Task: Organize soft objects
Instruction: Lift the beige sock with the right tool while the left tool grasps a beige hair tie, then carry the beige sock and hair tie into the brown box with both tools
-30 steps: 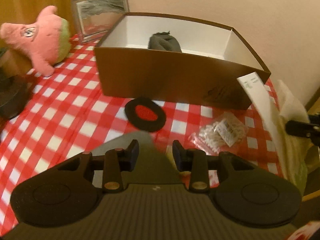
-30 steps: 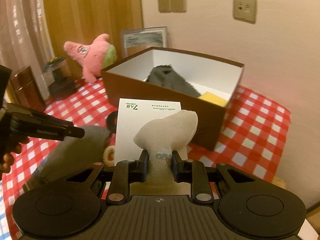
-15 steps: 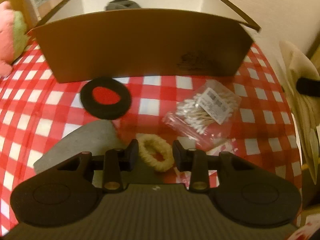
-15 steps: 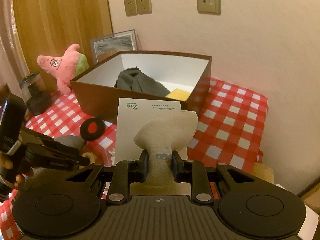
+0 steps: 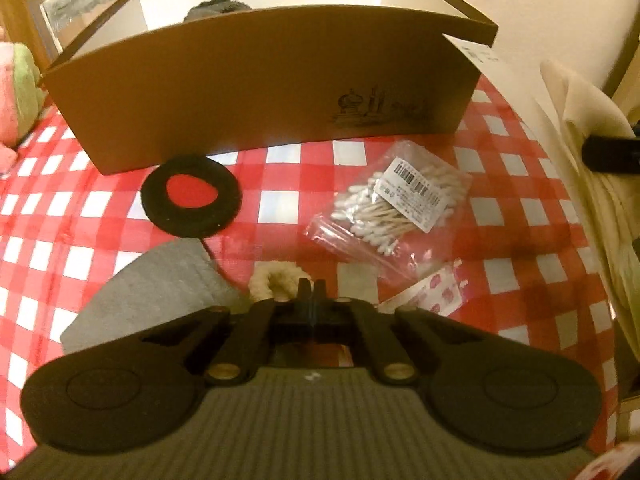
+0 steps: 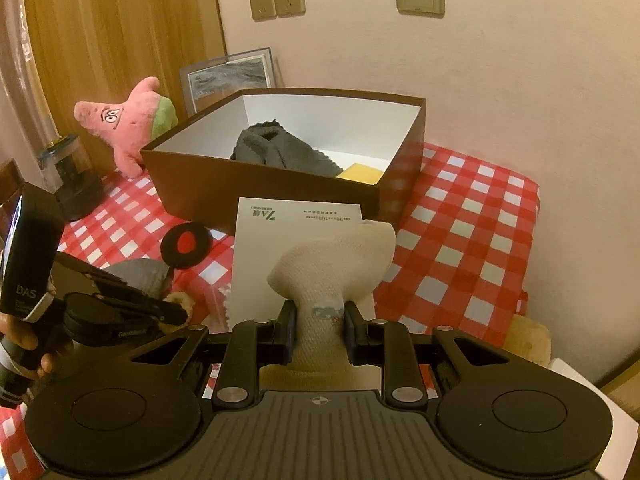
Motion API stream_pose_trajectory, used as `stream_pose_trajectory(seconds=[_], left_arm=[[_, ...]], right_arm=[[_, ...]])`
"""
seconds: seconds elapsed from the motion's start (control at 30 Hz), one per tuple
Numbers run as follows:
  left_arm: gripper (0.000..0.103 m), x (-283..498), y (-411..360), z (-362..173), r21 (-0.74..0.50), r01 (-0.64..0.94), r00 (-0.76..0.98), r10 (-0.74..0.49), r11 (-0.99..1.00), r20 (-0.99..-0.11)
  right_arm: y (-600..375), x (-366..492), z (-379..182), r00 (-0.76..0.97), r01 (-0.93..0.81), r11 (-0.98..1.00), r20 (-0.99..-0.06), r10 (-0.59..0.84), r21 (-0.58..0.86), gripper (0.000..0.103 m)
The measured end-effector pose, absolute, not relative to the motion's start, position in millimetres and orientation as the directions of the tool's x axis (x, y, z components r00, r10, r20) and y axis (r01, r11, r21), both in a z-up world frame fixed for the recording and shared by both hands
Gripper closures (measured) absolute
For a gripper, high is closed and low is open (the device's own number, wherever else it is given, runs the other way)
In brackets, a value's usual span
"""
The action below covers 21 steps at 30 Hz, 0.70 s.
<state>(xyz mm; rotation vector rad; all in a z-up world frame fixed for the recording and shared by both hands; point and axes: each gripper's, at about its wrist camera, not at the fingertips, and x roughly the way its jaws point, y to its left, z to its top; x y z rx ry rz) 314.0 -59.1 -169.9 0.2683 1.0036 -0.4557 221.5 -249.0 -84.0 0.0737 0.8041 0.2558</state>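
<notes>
The left gripper [image 5: 308, 286] is seen with its jaws brought together low over the checked tablecloth [image 5: 500, 200], right at the cream fluffy hair tie [image 5: 272, 278]. Whether any of the loop is actually pinched cannot be told, since the tips hide the contact. The right gripper [image 6: 318, 316] is clamped on the neck of a cream sock [image 6: 340, 256], which is held in the air together with a white card [image 6: 272, 240] standing behind it.

The brown box [image 6: 256, 184] stands open behind, with a dark grey garment [image 6: 276, 150] and a yellow sponge [image 6: 360, 172] already inside. A black ring pad [image 5: 191, 196], a grey cloth [image 5: 160, 280] and a bag of cotton swabs [image 5: 396, 208] are left on the table near the box's front wall.

3 risks are judged likely. If only a few fibres of the hair tie are caught, it may slip out when lifted. The grey cloth lies just beside the tie and could be dragged along. The card may be carried into the box with the sock, or may strike the box's wall on the way.
</notes>
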Motion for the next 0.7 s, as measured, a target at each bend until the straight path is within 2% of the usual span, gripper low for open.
stream_pose_trajectory(seconds=[0.1,0.17,0.23,0.47,0.57,0.63,0.7], left_arm=[[0.101,312,-54,-163,0.005,0.456,0.484,-0.244,0.89,-0.841],[0.091,313,-51,-160,0.005,0.443,0.498,-0.242,0.897,-0.833],[0.075,316,-51,-160,0.019,0.439,0.501,-0.227,0.898,-0.835],[0.068,325,-57,-176,0.049,0.458,0.473,-0.197,0.887,-0.859],[0.069,324,-59,-178,0.063,0.464,0.476,-0.188,0.884,-0.859],[0.089,323,-58,-178,0.069,0.473,0.477,-0.19,0.878,-0.858],[0.1,324,-57,-175,0.036,0.485,0.456,-0.217,0.874,-0.863]], right_arm=[[-249,218,-84,0.665,-0.201,0.966,-0.701,0.258,0.165,0.079],[-250,215,-84,0.664,-0.203,0.964,-0.7,0.264,0.171,0.079],[-250,214,-85,0.662,-0.204,0.963,-0.7,0.27,0.179,0.079],[-250,216,-89,0.649,-0.204,0.959,-0.707,0.283,0.197,0.079],[-252,216,-90,0.646,-0.207,0.959,-0.709,0.283,0.194,0.079],[-253,218,-90,0.643,-0.208,0.958,-0.711,0.285,0.196,0.079],[-253,220,-90,0.642,-0.209,0.958,-0.712,0.285,0.196,0.079]])
